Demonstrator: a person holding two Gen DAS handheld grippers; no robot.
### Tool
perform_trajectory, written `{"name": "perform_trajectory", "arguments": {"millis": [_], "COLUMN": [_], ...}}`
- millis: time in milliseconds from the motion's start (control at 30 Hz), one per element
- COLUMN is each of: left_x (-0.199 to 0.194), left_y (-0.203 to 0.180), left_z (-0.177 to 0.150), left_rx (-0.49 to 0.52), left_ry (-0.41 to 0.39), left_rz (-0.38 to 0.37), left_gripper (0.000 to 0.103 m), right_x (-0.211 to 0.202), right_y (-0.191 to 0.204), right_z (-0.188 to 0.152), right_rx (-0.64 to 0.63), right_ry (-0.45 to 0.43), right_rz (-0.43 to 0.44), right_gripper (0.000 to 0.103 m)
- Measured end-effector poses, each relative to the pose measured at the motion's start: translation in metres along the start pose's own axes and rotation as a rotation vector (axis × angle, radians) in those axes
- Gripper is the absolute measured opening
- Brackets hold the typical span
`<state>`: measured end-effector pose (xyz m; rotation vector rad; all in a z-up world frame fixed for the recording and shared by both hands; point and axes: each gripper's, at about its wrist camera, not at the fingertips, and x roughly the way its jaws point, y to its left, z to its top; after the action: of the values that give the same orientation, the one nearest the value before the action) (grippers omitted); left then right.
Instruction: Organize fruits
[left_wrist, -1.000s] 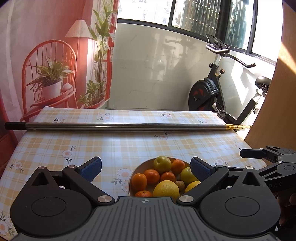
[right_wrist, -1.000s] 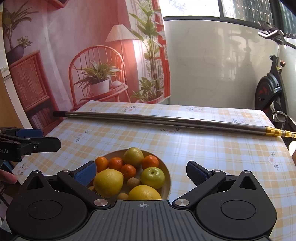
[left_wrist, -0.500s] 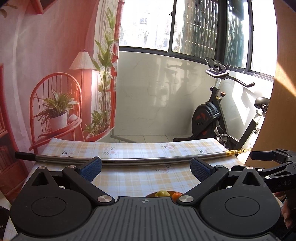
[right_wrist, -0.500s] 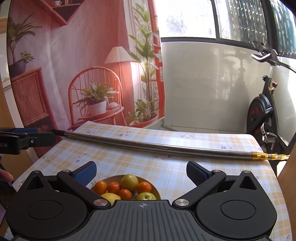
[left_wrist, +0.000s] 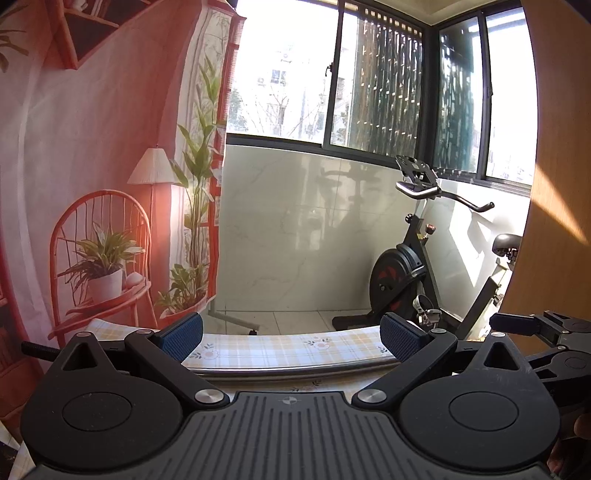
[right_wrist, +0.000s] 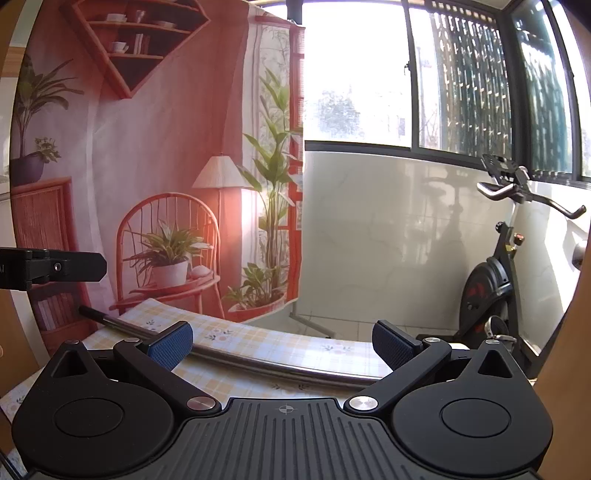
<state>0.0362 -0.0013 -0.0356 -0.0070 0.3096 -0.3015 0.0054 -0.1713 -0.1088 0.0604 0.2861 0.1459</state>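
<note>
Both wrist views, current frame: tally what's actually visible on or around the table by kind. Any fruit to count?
Fruit: 0 in view in either camera
Metal rod: 1, lying across the checked tablecloth
Exercise bike: 1, on the floor beyond the table
Grippers: 2, left gripper and right gripper, both open and empty
Total: 4

- A printed backdrop (right_wrist: 147, 147) with a red chair, a lamp and plants hangs on the left.
- Dark-framed windows (left_wrist: 388, 92) let in bright daylight.
- An exercise bike (left_wrist: 417, 266) stands by the white wall (left_wrist: 295, 229).
- The floor (left_wrist: 295, 317) is pale tile.
</note>
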Motion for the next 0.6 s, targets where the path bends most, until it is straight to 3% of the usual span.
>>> {"name": "perform_trajectory", "arguments": {"millis": [600], "left_x": [-0.002], "left_y": [0.006], "left_z": [0.0], "left_rx": [0.023], "left_ry": [0.013], "left_rz": [0.05], "left_gripper": [0.103], "right_x": [0.004], "right_y": [-0.011], "right_z": [-0.005], "right_rx": [0.069], "right_ry": [0.011], "right_rz": [0.002], "right_gripper": [0.103]}}
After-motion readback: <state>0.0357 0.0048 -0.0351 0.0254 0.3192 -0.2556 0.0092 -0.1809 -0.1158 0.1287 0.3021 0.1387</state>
